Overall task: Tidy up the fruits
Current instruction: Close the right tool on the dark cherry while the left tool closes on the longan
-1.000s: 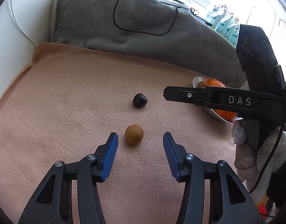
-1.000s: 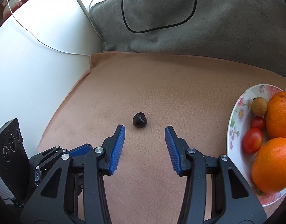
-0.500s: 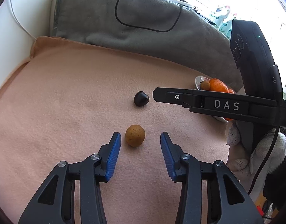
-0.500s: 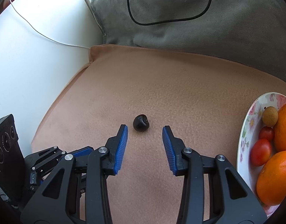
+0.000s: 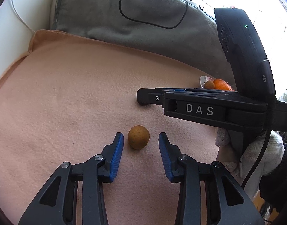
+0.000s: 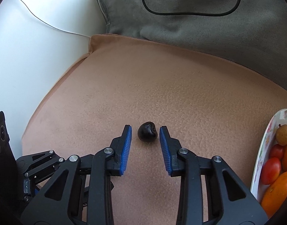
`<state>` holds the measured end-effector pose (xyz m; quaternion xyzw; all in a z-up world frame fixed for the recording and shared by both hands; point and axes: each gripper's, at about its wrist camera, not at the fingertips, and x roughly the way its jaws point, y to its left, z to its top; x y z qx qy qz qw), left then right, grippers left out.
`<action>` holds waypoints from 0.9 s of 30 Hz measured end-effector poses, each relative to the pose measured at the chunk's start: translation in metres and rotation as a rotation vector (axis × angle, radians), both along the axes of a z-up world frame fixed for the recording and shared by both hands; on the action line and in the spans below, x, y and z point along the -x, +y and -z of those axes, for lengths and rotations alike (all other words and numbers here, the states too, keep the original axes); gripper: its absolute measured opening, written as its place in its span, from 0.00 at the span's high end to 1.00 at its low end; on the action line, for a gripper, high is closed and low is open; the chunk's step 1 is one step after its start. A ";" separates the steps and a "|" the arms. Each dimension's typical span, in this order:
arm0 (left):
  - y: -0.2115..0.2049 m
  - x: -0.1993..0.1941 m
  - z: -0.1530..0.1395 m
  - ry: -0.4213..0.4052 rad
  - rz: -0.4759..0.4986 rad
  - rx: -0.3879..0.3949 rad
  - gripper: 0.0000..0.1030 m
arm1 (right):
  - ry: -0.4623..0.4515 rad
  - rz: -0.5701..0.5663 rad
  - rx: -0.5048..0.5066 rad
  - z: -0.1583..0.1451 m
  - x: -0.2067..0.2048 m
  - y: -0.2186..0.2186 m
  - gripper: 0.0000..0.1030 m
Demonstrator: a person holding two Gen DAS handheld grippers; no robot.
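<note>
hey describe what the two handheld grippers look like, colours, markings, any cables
Both the left gripper and the right gripper are matte black plastic frames with silver rivets and two fingers faced with ribbed blue pads. Seen from the left wrist, the right one's side reads "DAS" in white, with a black camera housing above showing a small green light, a black cable and a white knit glove behind.

The left gripper (image 5: 140, 136) sits low, its blue-padded jaws spread apart and touching nothing. The right gripper (image 6: 145, 129) is likewise parted, narrower, pads clear of contact. It reaches in sideways ahead of the left one.
</note>
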<state>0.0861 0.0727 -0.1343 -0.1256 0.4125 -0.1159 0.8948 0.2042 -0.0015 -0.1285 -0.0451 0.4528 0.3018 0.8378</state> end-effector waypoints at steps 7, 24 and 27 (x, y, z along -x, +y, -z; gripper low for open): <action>0.000 -0.010 0.002 0.012 -0.002 0.001 0.66 | -0.003 -0.006 0.034 0.008 -0.005 0.009 0.73; -0.001 -0.019 0.004 0.023 -0.011 0.006 0.77 | -0.008 0.003 0.013 0.005 -0.004 -0.001 0.76; -0.001 -0.018 0.003 0.021 -0.013 0.009 0.77 | -0.014 0.009 -0.001 0.000 -0.003 -0.007 0.76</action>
